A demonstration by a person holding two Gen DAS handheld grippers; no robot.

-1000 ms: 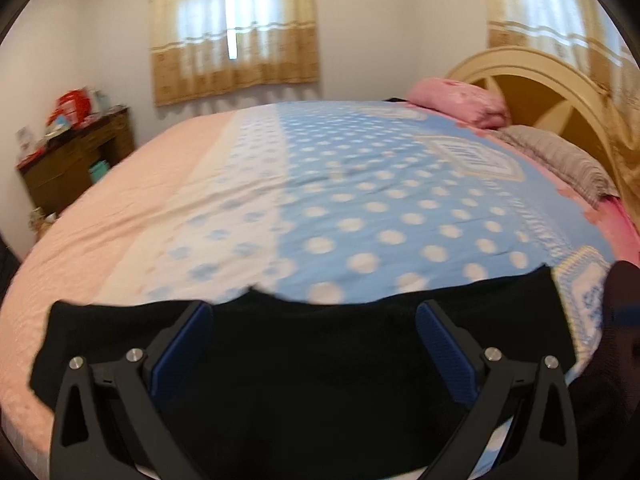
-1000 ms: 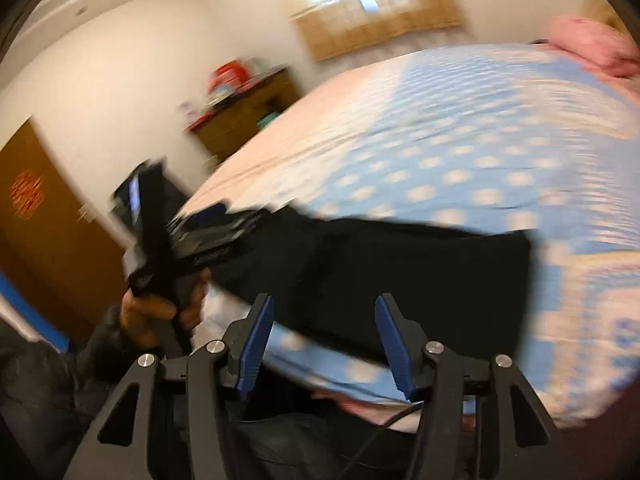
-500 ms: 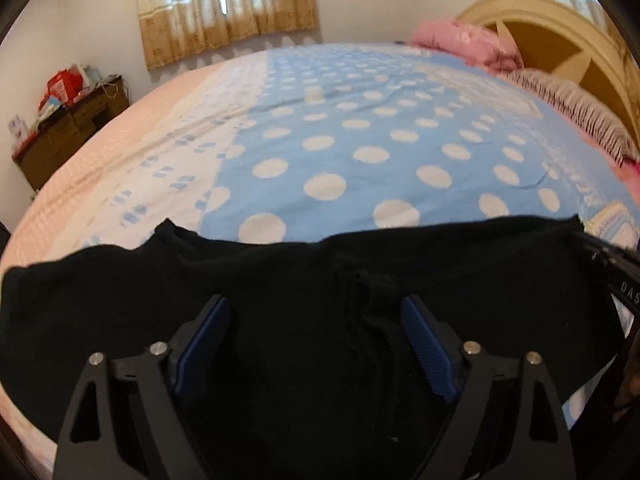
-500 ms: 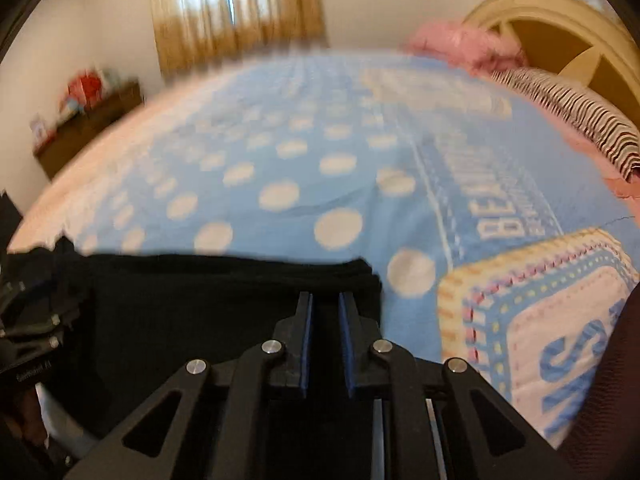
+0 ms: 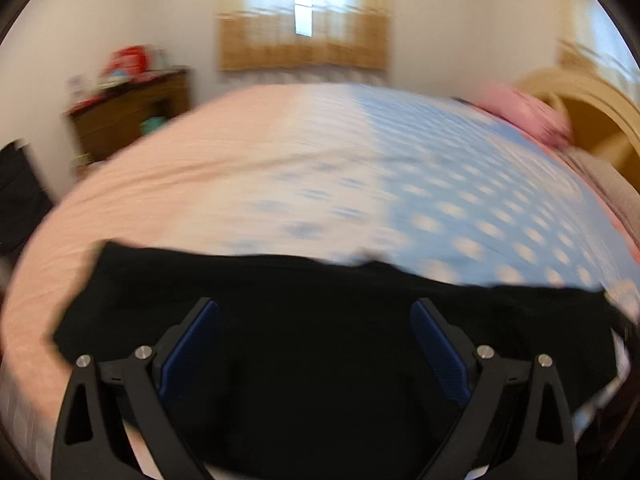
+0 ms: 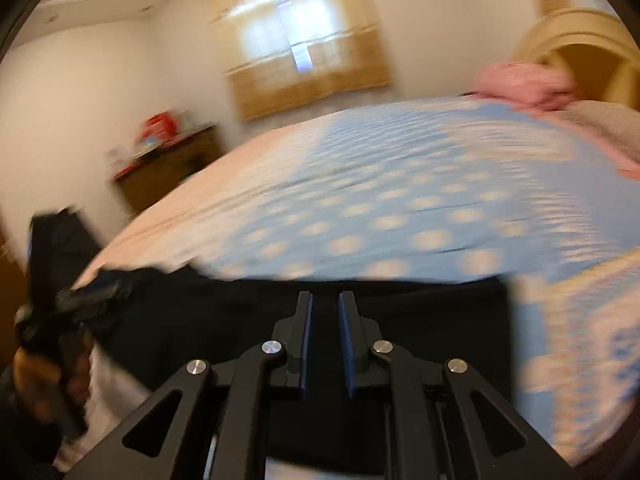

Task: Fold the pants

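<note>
Beyond pants (image 5: 320, 320), bedspread (image 5: 360, 184), dresser (image 5: 128, 116)

Pants (image 5: 320, 320) on bed (image 5: 280, 184) near edge; pillows (image 6: 524, 84) far right, dresser (image 5: 128, 116) left.

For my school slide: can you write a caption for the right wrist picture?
Right gripper with jaws nearly shut over black fabric pants on a blue polka-dot bedspread.

Big bed (image 5: 248, 184) with a blue polka-dot cover (image 5: 460, 184), pink pillow (image 5: 524, 116) far right, cluttered wooden dresser (image 5: 128, 116) far left, curtained window (image 5: 304, 16) behind.
</note>
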